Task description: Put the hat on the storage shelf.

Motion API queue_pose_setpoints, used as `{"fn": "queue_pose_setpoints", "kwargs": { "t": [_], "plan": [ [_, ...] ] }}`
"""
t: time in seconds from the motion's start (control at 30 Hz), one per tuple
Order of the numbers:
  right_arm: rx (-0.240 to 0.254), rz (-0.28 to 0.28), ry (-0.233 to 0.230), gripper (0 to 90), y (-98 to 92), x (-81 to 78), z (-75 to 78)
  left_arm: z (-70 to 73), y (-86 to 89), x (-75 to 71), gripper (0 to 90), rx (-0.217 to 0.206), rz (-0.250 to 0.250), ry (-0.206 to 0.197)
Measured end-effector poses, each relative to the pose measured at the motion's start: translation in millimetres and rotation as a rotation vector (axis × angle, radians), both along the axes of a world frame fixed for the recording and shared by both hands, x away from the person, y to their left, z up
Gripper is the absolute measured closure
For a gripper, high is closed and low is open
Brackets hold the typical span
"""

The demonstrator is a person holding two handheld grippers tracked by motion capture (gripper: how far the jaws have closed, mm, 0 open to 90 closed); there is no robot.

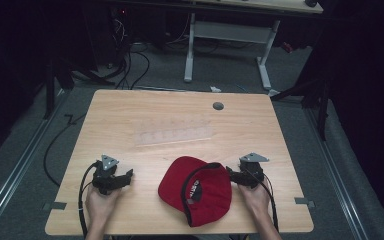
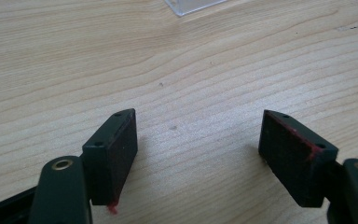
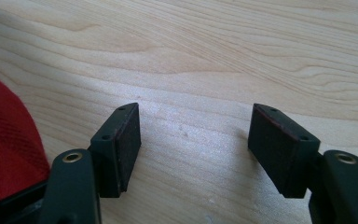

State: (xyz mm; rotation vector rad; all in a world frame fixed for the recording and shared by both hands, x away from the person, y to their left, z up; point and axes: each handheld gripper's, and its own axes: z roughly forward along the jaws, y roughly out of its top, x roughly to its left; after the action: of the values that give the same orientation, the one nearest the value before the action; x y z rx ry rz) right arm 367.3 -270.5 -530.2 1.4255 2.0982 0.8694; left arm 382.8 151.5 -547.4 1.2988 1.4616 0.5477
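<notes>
From the high view, the red cap [image 1: 196, 189] lies near the front edge of the wooden surface [image 1: 175, 115], a little right of centre, turned so its dark band and inner side face up. The right gripper [image 1: 230, 173] rests just beside the cap's right rim, held in the person's right hand [image 1: 254, 196]; whether it actually touches the cap is hard to tell from up here. The left gripper [image 1: 128, 175] sits well apart from the cap on the left, in the left hand [image 1: 100, 202], pointing towards it. Farther back, a clear tray [image 1: 175, 134] lies across the middle of the surface, and a grey grommet [image 1: 218, 106] sits near the far edge.

Over to the left gripper view: the left gripper [image 2: 198, 140] has its fingers [image 2: 116, 154] spread wide, bare wood between them, nothing held. A corner of the clear tray [image 2: 191, 5] peeks in at the top.

Now the right gripper view: the right gripper [image 3: 195, 140] is likewise wide open, fingers [image 3: 121, 144] low over the surface, nothing between them. The cap [image 3: 7, 135] shows at the left edge, just beside the left finger and outside the gap.
</notes>
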Motion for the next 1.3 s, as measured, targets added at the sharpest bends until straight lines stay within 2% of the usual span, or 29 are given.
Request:
{"fn": "queue_pose_setpoints", "kwargs": {
  "t": [0.2, 0.33, 0.57, 0.8, 0.93, 1.2, 1.3],
  "plan": [
    [0.0, -0.002, 0.001, 41.4, -1.2, -0.5, 1.1, 0.0, 0.0, 0.0, 28.2, 0.0, 0.0, 0.0],
    [0.023, -0.01, 0.003, 43.9, -4.5, -2.3, 4.2, 0.0, 0.0, -0.1, 28.0, 0.0, -0.002, 0.001],
    [0.053, -0.005, -0.021, 43.6, -15.8, -9.8, 13.8, 0.0, -0.1, -0.1, 27.9, 0.001, -0.002, 0.001],
    [0.071, 0.033, -0.055, 42.3, -22.9, -28.5, 28.8, 0.0, -0.1, 0.0, 27.8, 0.001, -0.001, 0.001],
    [0.109, 0.072, -0.077, 38.8, -21.8, -39.8, 38.1, 0.0, -0.1, 0.0, 27.8, 0.001, -0.001, 0.001],
    [0.149, 0.155, -0.101, 31.4, -12.4, -51.2, 45.6, -0.2, -0.1, 0.0, 27.7, 0.004, -0.002, 0.001],
    [0.154, 0.179, -0.095, 29.0, -8.2, -49.7, 45.8, -0.1, -0.1, 0.0, 27.7, 0.004, -0.002, 0.001]
  ]
}}
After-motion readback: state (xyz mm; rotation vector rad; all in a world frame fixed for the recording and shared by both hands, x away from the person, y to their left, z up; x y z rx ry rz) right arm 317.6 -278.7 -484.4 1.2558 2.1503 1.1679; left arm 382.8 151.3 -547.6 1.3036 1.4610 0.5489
